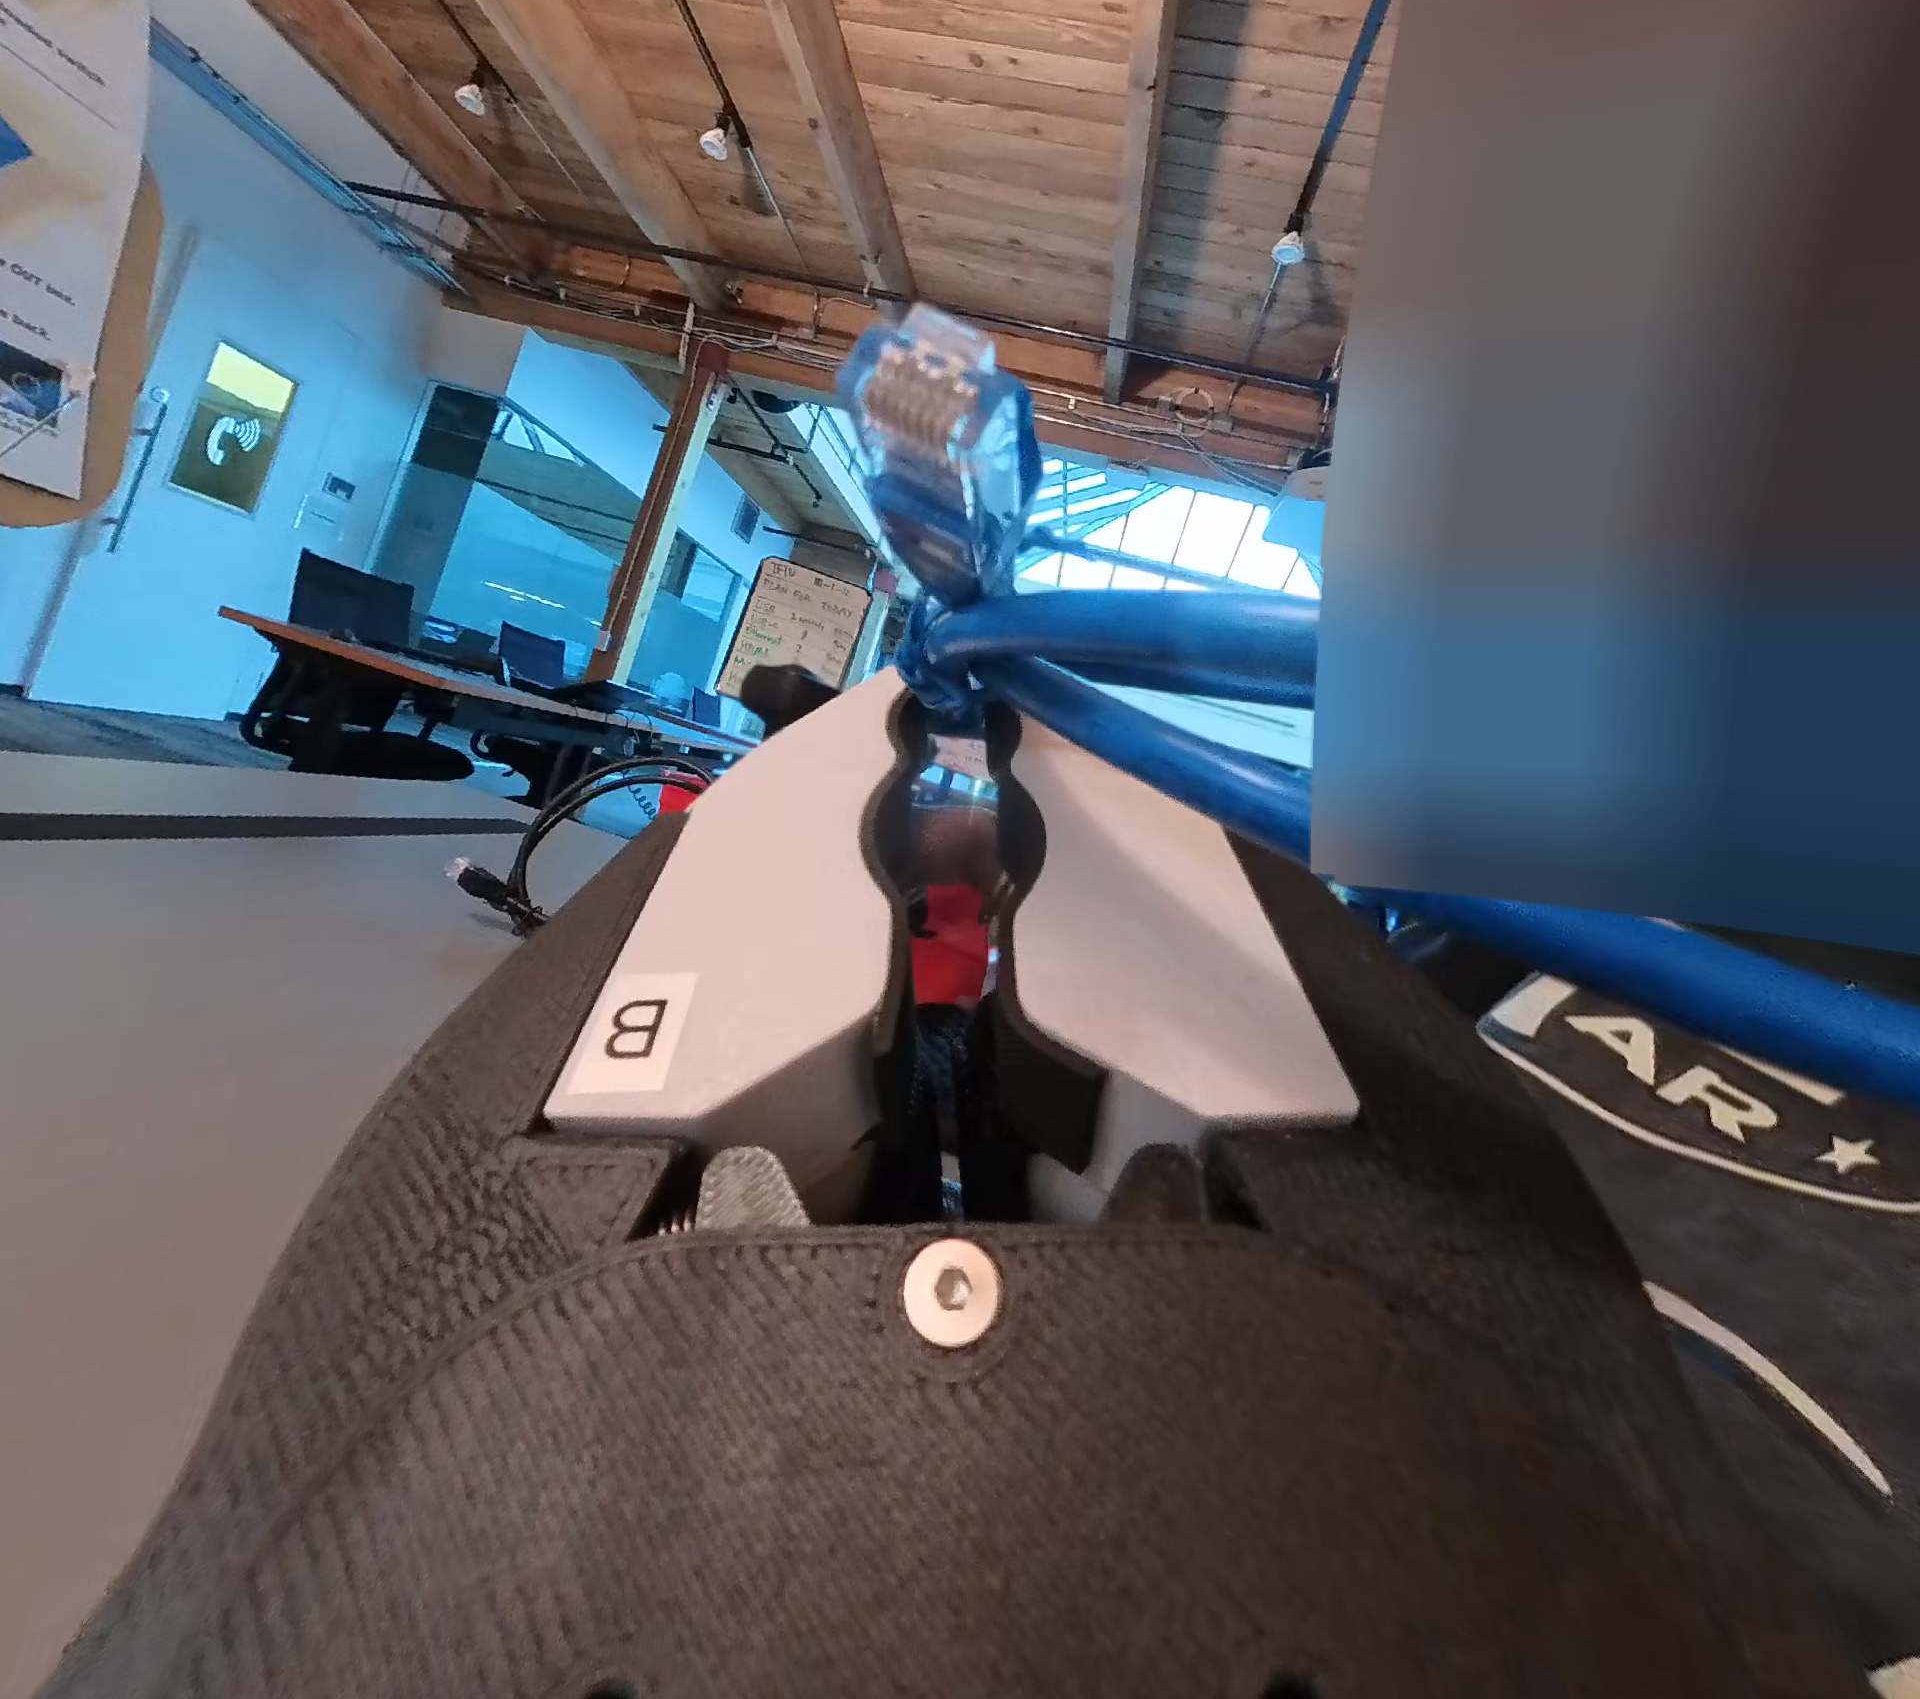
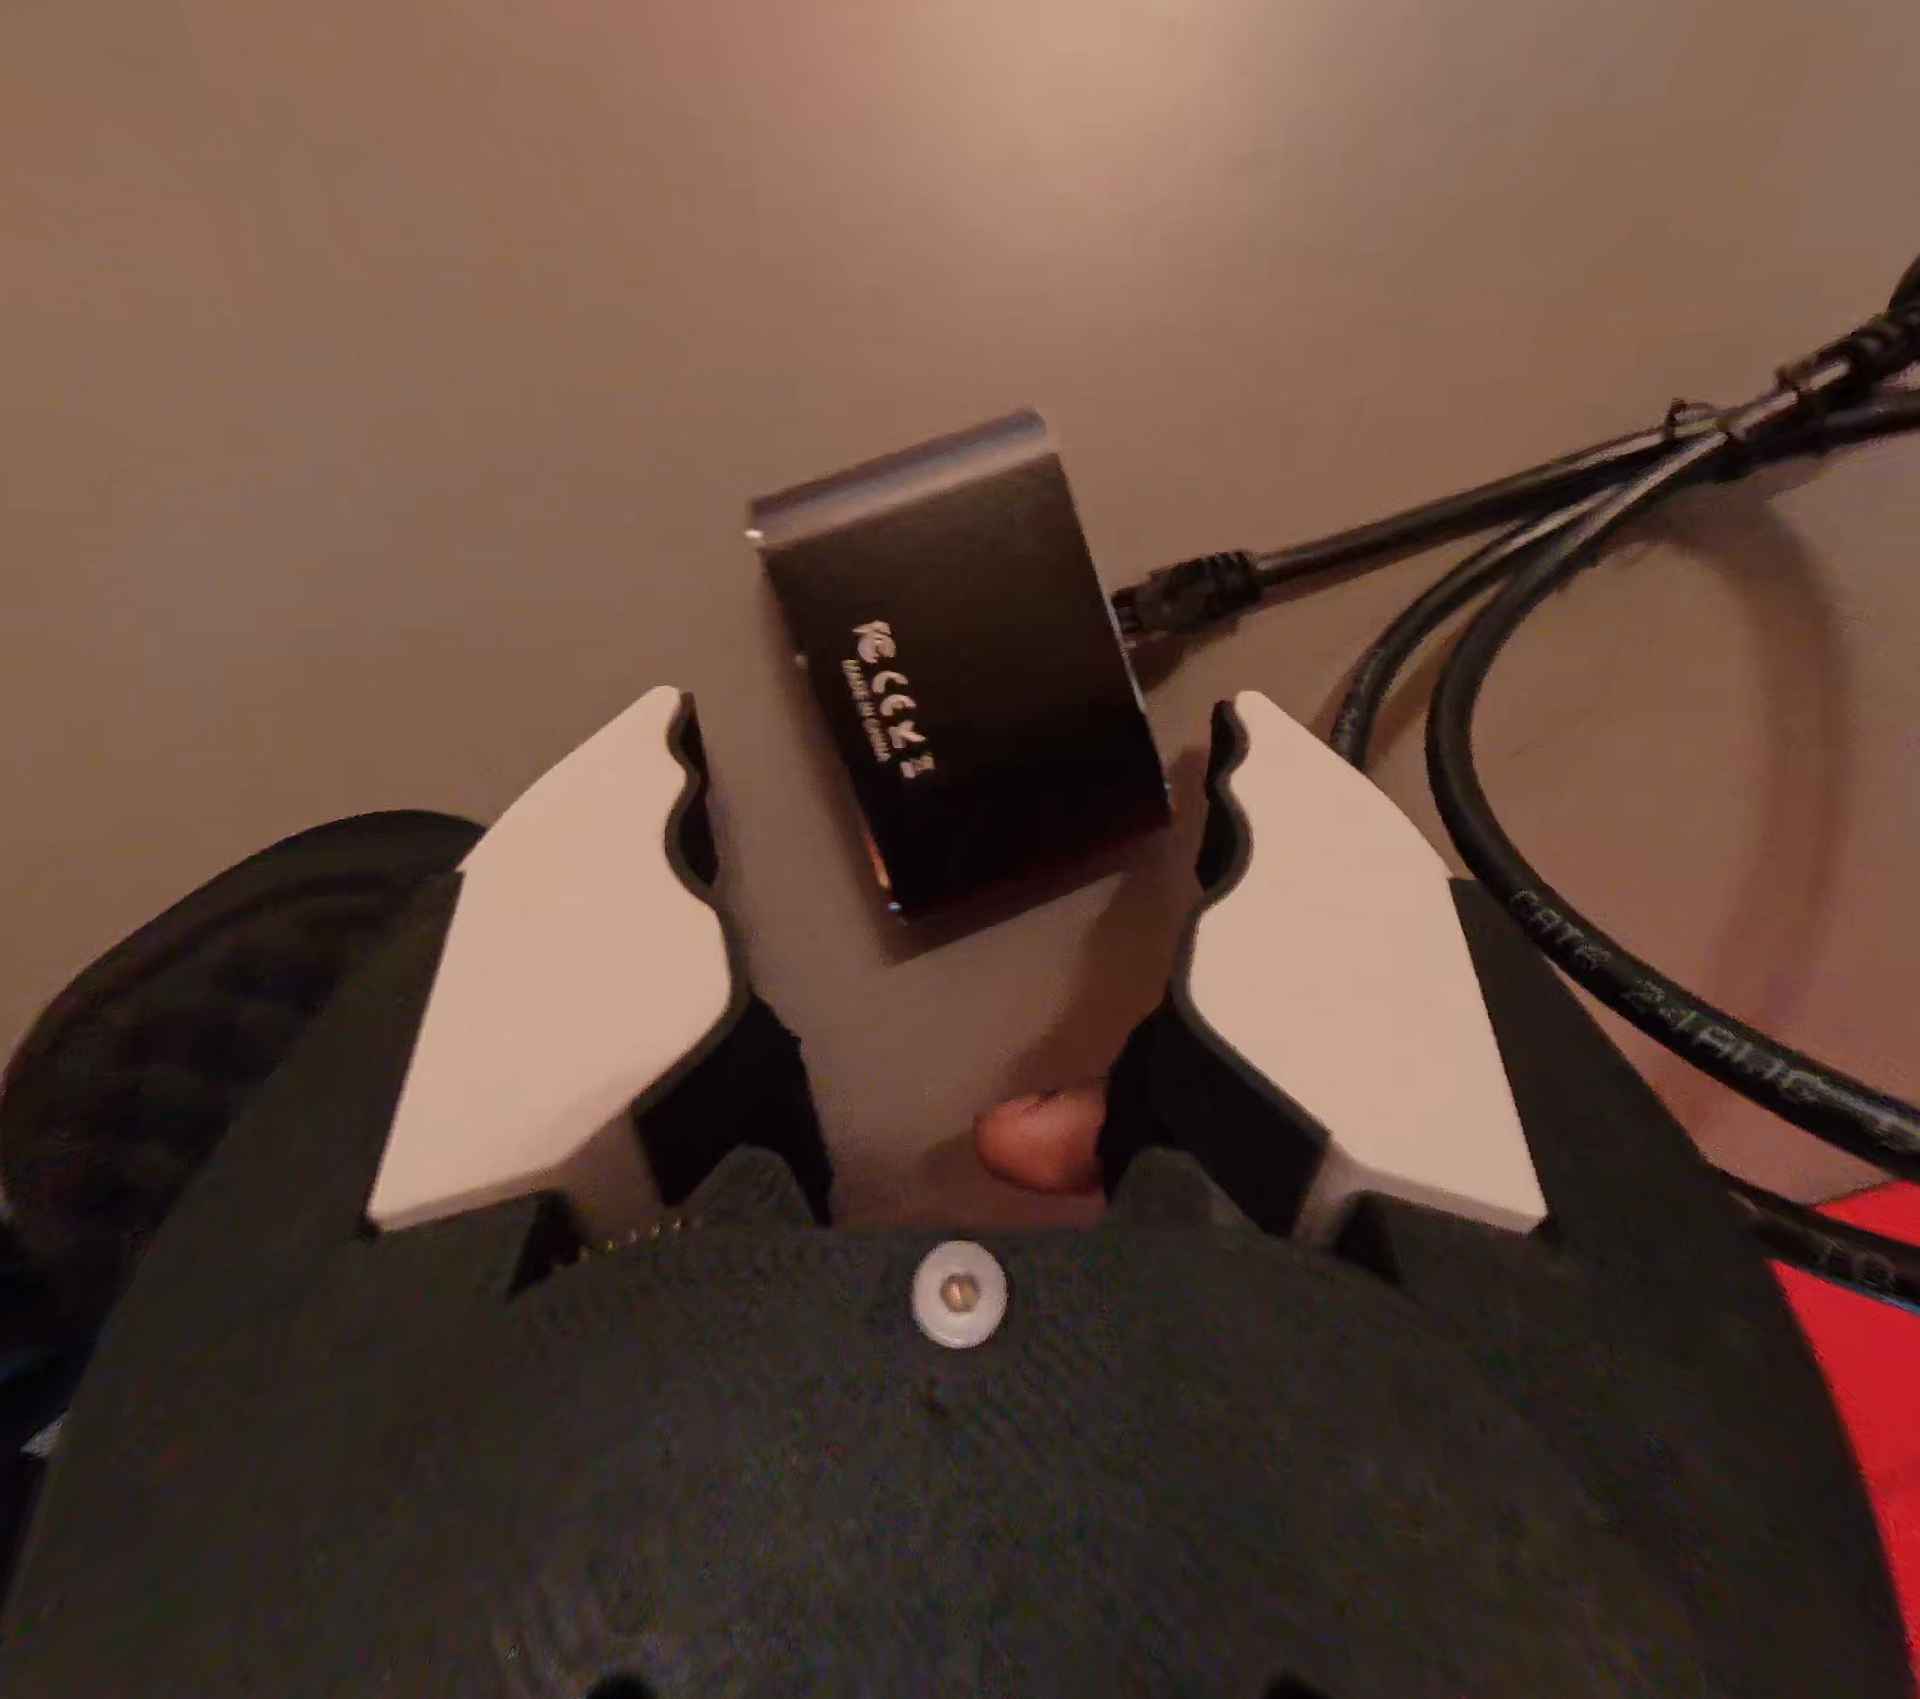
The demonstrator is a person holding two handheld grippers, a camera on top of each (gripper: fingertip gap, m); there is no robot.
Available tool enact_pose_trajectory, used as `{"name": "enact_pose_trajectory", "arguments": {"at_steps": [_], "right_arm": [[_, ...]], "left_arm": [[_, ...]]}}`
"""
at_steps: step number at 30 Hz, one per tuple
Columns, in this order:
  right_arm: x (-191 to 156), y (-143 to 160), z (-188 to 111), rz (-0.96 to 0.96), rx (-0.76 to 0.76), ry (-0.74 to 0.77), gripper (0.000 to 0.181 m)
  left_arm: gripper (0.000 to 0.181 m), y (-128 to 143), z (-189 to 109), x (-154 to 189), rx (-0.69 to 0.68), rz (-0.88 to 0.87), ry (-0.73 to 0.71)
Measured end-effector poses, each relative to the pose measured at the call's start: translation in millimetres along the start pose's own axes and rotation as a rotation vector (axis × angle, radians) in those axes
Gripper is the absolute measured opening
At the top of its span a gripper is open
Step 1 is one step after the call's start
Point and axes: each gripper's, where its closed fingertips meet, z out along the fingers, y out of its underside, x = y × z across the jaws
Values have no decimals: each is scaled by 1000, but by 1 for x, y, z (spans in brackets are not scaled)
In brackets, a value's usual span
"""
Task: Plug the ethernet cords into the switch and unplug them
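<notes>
The left gripper point(image 1: 948, 719) pinches the blue ethernet cord point(image 1: 1122, 662) at its tips, jaws nearly closed; the clear plug point(image 1: 935, 444) points up and away (toward the ceiling). The right gripper point(image 2: 961, 745) hangs wide open over the table point(image 2: 416, 195), empty, its fingers either side of the black switch point(image 2: 966, 673), whose long axis runs toward the camera, angled right; a black cord point(image 2: 1455, 527) is plugged into its right side.

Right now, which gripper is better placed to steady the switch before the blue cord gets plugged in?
The right gripper. It is open just short of the switch, while the left gripper is shut on the blue cord.
</notes>
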Motion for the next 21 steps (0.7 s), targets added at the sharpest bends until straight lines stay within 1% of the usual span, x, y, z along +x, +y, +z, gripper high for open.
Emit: {"name": "enact_pose_trajectory", "arguments": {"at_steps": [2,3,5,6,8,9,12,14,16,17,18,19,21], "right_arm": [[7,10,8,28,-35,32,81],[3,7,8,56,-9,24,81],[-20,-1,7,85,52,-35,78],[-31,-5,7,74,84,-47,79],[-38,-6,7,54,121,23,88],[-40,-6,9,67,141,54,97],[-46,-17,13,109,240,104,100],[-40,-15,16,109,215,167,95],[-38,-14,17,122,217,145,84],[-39,-14,18,134,217,112,78],[-38,-15,17,137,226,110,64],[-36,-16,17,134,233,114,60],[-37,-18,16,117,248,135,60]], "left_arm": [[10,4,1,0,-19,4,0],[11,6,2,0,-30,6,-1],[11,8,3,1,-45,29,-1],[11,8,3,2,-48,43,-3],[11,8,3,2,-50,63,-8],[12,8,3,2,-46,67,-12],[12,9,4,0,-50,73,-21],[12,9,3,1,-50,91,-25],[12,7,3,4,-42,102,-15],[12,8,3,4,-44,102,-14],[13,10,4,4,-52,101,-15],[12,11,4,4,-58,105,-18],[10,12,5,4,-62,135,-30]]}}
